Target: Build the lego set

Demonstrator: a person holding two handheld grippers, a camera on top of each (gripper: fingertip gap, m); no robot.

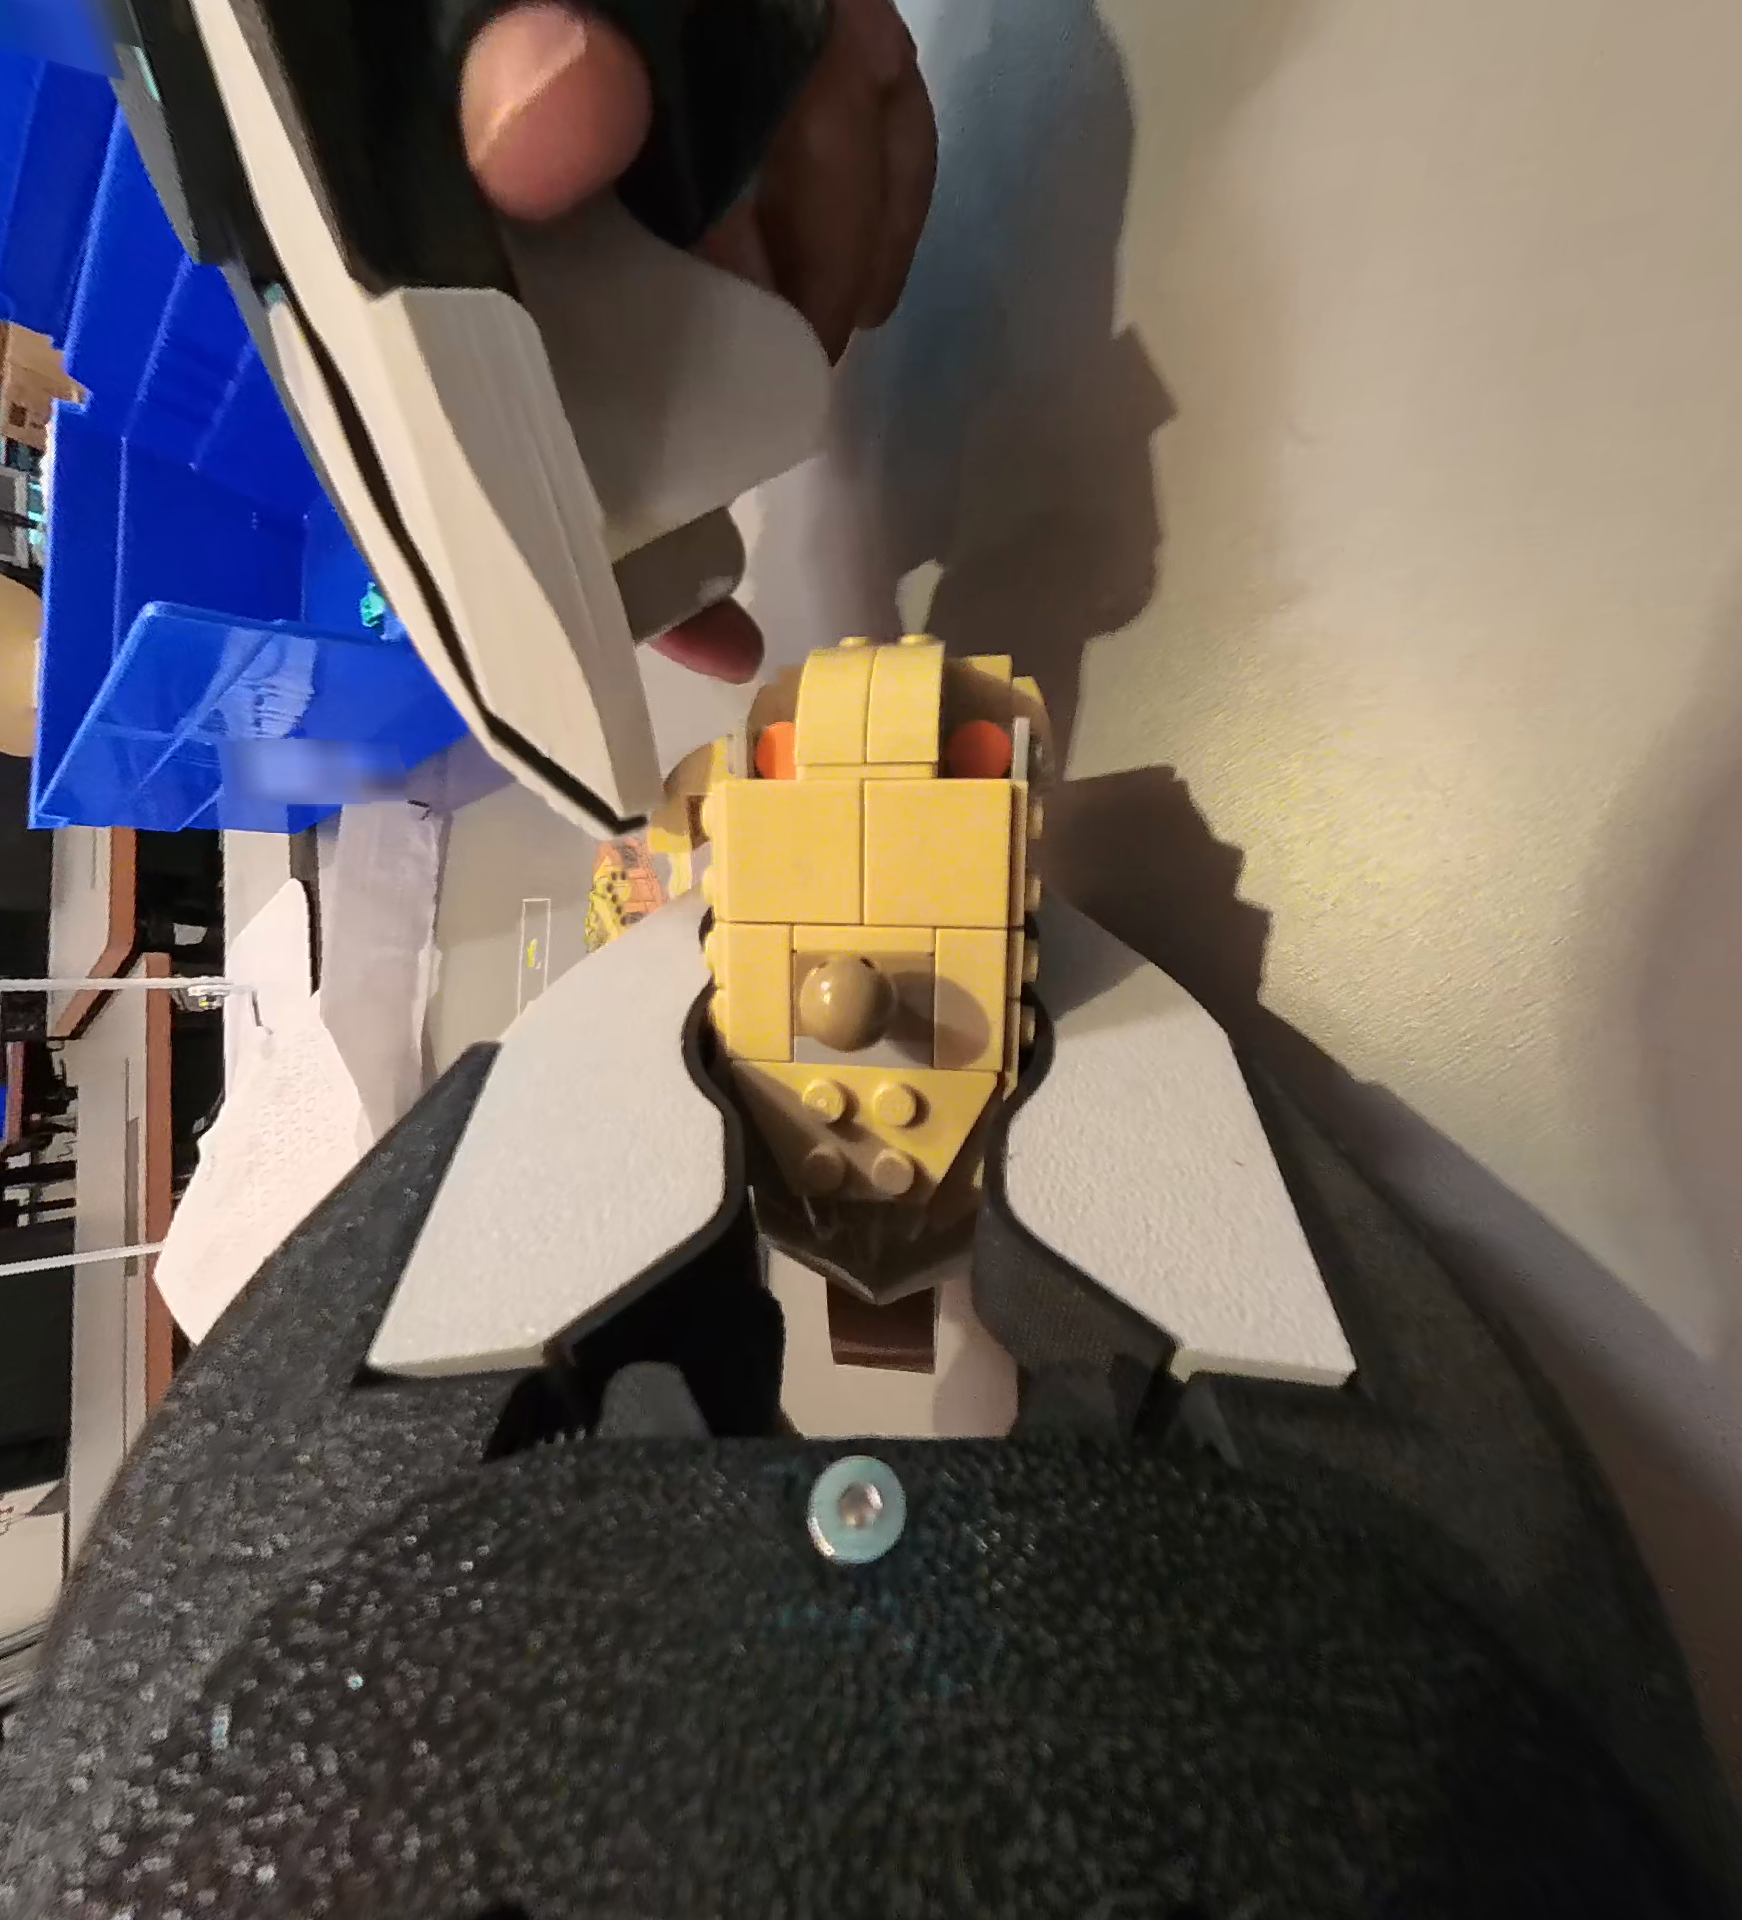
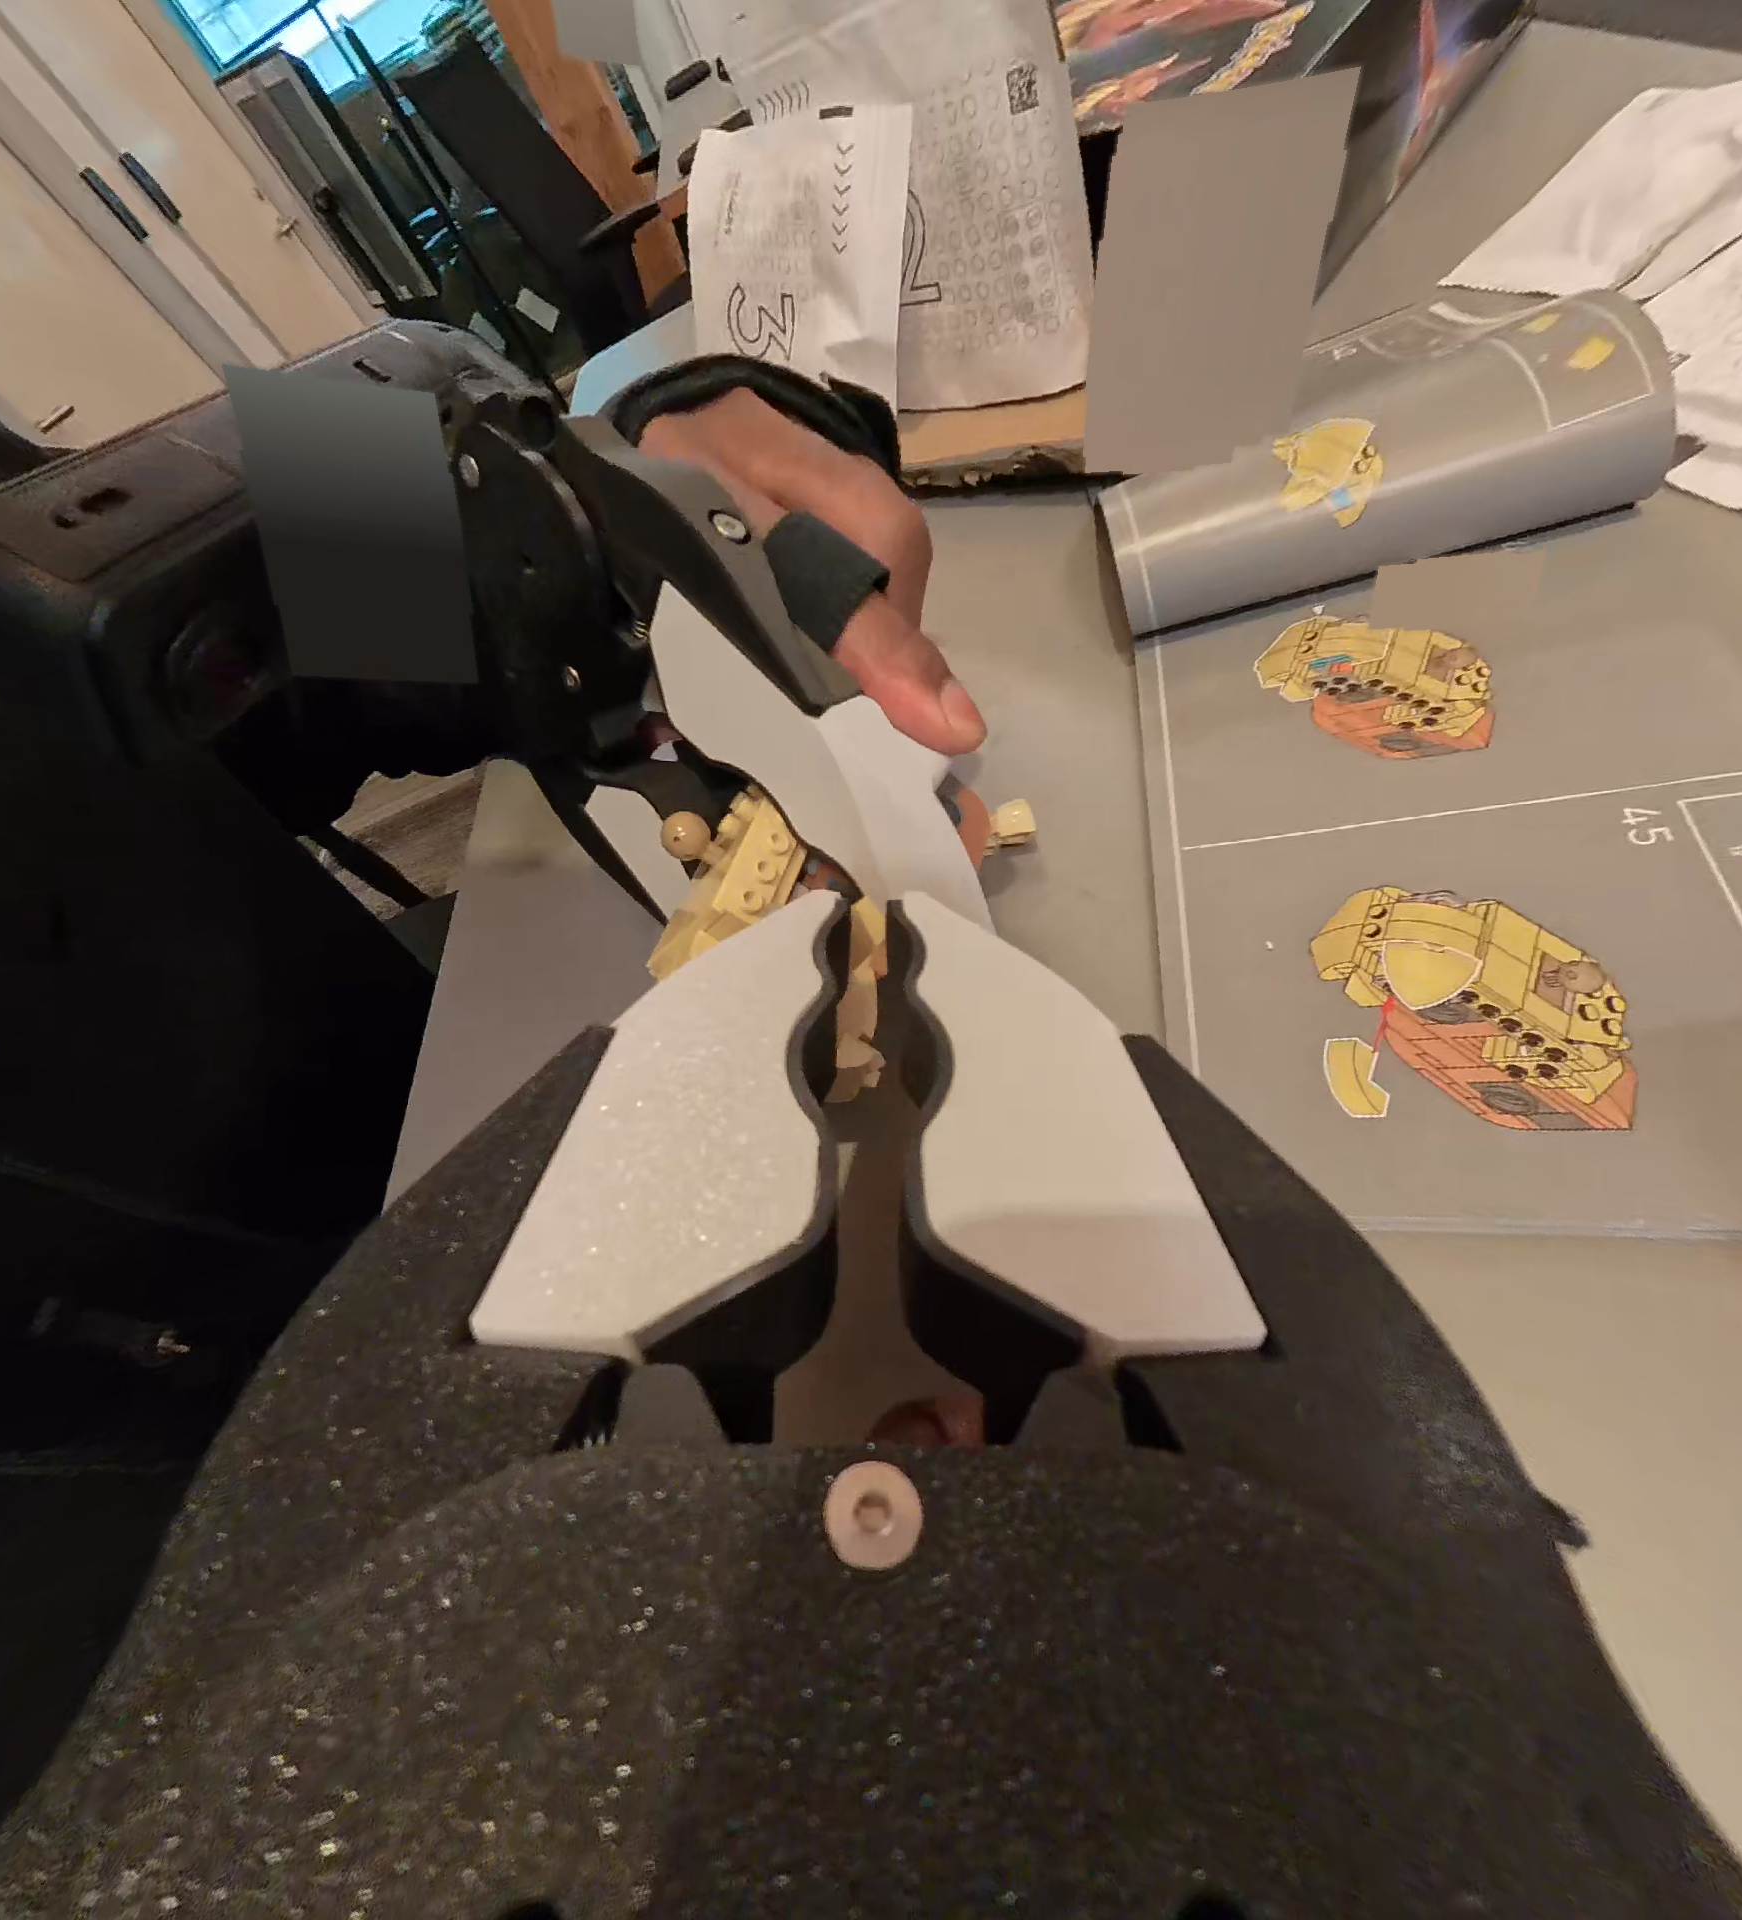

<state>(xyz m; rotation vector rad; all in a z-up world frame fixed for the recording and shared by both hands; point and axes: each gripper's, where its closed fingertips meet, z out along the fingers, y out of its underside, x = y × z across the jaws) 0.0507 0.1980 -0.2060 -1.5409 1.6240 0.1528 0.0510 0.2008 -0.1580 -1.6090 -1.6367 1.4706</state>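
My left gripper (image 1: 867, 935) is shut on a tan and yellow brick model (image 1: 862, 862) with two orange studs and a tan ball joint, and holds it sideways above the grey table (image 1: 1469, 520). In the right wrist view the same model (image 2: 742, 862) sits between that gripper's fingers (image 2: 888, 810), with a person's hand behind. My right gripper (image 2: 867, 914) is nearly closed on a small tan brick piece (image 2: 862, 997) right at the model's side. In the left wrist view its tip (image 1: 623, 810) reaches the model's left edge.
An open instruction booklet (image 2: 1418, 935) lies on the table to the right, one page curled up. A loose tan piece (image 2: 1012, 821) lies beyond the model. Printed paper bags (image 2: 898, 208) stand at the back. Blue bins (image 1: 171, 520) are stacked beside the table. There is about 5 cm between the tips of the two grippers.
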